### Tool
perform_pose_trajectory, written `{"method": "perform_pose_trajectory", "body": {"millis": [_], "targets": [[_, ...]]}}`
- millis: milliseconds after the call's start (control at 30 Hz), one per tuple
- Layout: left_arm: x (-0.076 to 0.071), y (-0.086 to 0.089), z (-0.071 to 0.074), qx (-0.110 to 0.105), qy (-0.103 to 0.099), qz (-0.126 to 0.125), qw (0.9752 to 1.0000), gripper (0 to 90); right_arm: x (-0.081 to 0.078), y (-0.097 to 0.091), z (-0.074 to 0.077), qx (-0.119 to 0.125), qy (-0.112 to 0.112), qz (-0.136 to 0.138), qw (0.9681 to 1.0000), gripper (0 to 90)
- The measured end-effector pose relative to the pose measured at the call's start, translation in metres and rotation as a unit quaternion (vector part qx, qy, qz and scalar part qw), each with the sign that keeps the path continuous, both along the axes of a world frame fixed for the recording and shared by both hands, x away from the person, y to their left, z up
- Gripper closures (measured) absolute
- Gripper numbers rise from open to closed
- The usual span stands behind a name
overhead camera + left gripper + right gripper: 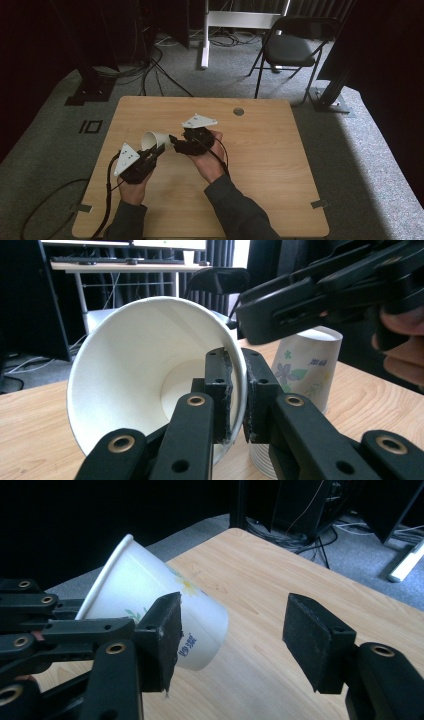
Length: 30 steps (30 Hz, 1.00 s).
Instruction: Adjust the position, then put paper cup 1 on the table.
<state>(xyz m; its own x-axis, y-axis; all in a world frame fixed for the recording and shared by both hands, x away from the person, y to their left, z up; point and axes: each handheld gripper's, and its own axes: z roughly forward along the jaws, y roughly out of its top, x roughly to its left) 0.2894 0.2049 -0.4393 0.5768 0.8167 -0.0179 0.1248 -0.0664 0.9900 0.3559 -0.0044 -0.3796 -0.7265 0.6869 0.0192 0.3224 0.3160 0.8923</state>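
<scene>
Left tongs (237,390) clamped on rim of paper cup (150,370), cup tilted, centre-left of frame above surface (260,150). Right tongs (230,640) spread apart, gripping nothing. Cup stack (307,370) right of centre.

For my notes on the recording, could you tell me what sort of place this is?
Probably a lab or office set up for recording: a wooden table on grey carpet, a folding chair, loose cables and dark equipment stands around it.
</scene>
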Motion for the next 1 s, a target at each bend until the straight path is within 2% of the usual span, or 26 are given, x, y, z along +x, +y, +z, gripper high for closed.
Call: {"method": "perform_pose_trajectory", "body": {"millis": [267, 467, 533, 667, 700, 733, 767, 900, 1000], "targets": [[0.0, -0.001, 0.0, 0.012, 0.002, 0.009, 0.9999, 84.0, -0.002, -0.004, 0.003, -0.003, -0.011, -0.001, 0.9999, 40.2], [0.002, -0.001, 0.0, 0.019, 0.013, 0.017, 0.9996, 83.9, -0.004, -0.011, 0.007, 0.0, -0.018, -0.004, 0.9998, 40.2], [0.003, -0.001, 0.0, 0.021, 0.022, 0.022, 0.9993, 83.9, -0.004, -0.018, 0.01, 0.009, -0.017, -0.011, 0.9998, 40.2], [0.005, 0.0, -0.001, 0.022, 0.03, 0.026, 0.999, 83.9, -0.004, -0.024, 0.011, 0.01, -0.019, -0.016, 0.9996, 40.2], [0.008, 0.0, -0.001, 0.027, 0.045, 0.019, 0.9984, 83.8, -0.004, -0.026, 0.012, 0.01, -0.02, -0.018, 0.9996, 40.2], [0.009, 0.0, -0.002, 0.035, 0.051, 0.022, 0.9978, 83.6, -0.004, -0.027, 0.013, 0.011, -0.021, -0.019, 0.9995, 40.2], [0.01, 0.0, -0.004, 0.041, 0.052, 0.027, 0.9974, 83.6, -0.004, -0.029, 0.013, 0.012, -0.022, -0.02, 0.9995, 40.3], [0.013, 0.002, -0.008, 0.044, 0.067, 0.033, 0.9962, 83.8, -0.004, -0.037, 0.016, 0.021, -0.024, -0.024, 0.9992, 40.2], [0.014, 0.003, -0.008, 0.043, 0.069, 0.035, 0.9961, 83.8, -0.004, -0.04, 0.018, 0.023, -0.024, -0.027, 0.9991, 40.2]]}}
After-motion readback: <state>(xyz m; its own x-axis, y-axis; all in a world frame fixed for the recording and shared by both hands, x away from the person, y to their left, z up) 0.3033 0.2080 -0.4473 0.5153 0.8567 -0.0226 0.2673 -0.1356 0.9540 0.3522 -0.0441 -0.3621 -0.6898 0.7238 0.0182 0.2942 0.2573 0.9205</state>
